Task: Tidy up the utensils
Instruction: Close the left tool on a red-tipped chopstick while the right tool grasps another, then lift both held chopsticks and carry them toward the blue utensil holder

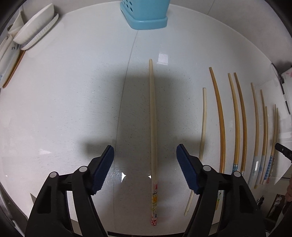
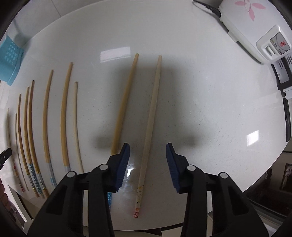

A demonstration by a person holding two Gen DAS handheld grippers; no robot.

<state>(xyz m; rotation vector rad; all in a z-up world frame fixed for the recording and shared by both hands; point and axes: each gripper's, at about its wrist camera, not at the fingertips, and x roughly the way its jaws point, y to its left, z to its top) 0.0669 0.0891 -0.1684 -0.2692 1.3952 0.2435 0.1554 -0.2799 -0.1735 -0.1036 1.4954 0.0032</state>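
Observation:
A pale wooden chopstick with a flowered red end lies on the white table. It runs lengthwise between the jaws of my left gripper, which is open with neither pad touching it. In the right wrist view a similar pale chopstick with a patterned end lies between the jaws of my right gripper. That gripper is open too, its pads clear of the stick. A yellower chopstick passes under its left finger. The blue perforated utensil holder stands at the table's far edge.
Several more chopsticks lie side by side right of the left gripper, and they show as a row left of the right gripper. Stacked white bowls sit far left. A white appliance stands far right. The holder is at the left.

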